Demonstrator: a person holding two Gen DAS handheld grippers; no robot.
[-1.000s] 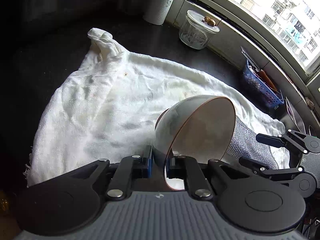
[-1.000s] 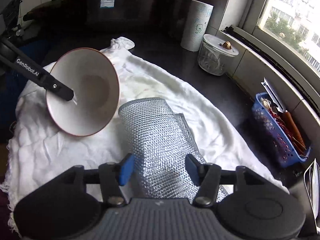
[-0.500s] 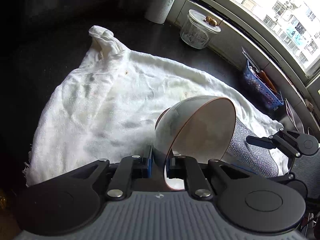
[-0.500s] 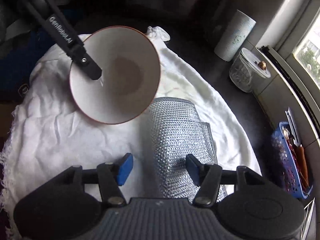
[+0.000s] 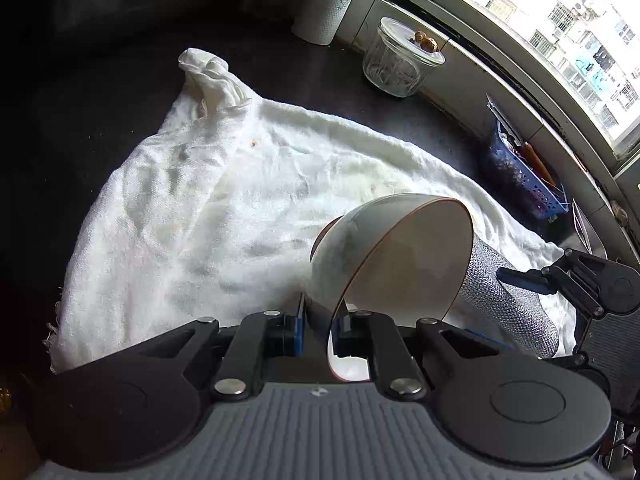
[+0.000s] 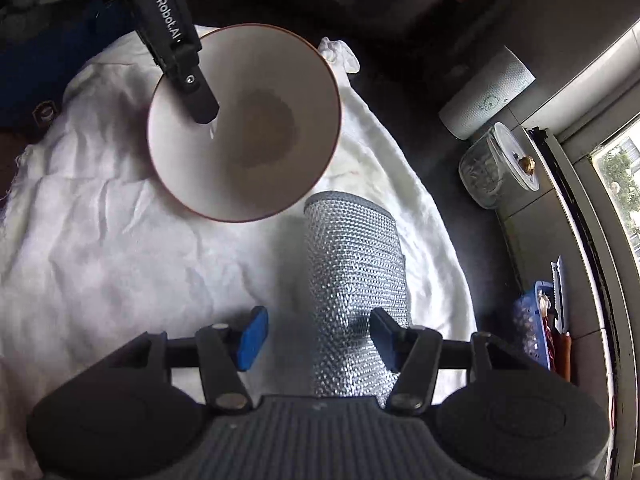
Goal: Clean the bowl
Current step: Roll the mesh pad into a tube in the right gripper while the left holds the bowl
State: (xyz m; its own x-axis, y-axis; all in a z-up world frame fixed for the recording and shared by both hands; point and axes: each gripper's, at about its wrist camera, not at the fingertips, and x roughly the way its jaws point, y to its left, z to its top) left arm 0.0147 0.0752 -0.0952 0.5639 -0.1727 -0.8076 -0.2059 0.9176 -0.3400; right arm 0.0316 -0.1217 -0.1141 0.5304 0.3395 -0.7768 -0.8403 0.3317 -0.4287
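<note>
Bowl (image 5: 384, 256): white with a brown rim, tipped on its side above the white cloth (image 5: 208, 208), its rim pinched between the left jaws; the opening faces the right gripper.
Left gripper (image 5: 320, 320): jaws nearly closed, clamped on the bowl's rim — one finger (image 6: 192, 88) reaches inside the bowl, the other sits outside the wall.
Scrubbing pad (image 6: 356, 288): silvery mesh, folded, running forward from between the right jaws; its far end lies just beside the bowl's rim, and whether they touch I cannot tell.
Right gripper (image 6: 316, 336): jaws wide apart; the pad sits against the right-hand finger, clear of the left-hand one, so no squeeze is visible.
Change from half a second ago: in the right wrist view the bowl sits farther ahead of the jaws and more squarely open to the camera — the pad's end is closer under its rim. The left grip is unchanged.
Beyond the jaws: glass jar (image 5: 400, 62) with lid, paper roll (image 6: 486, 92), blue basket (image 5: 524, 184) along the window sill.
</note>
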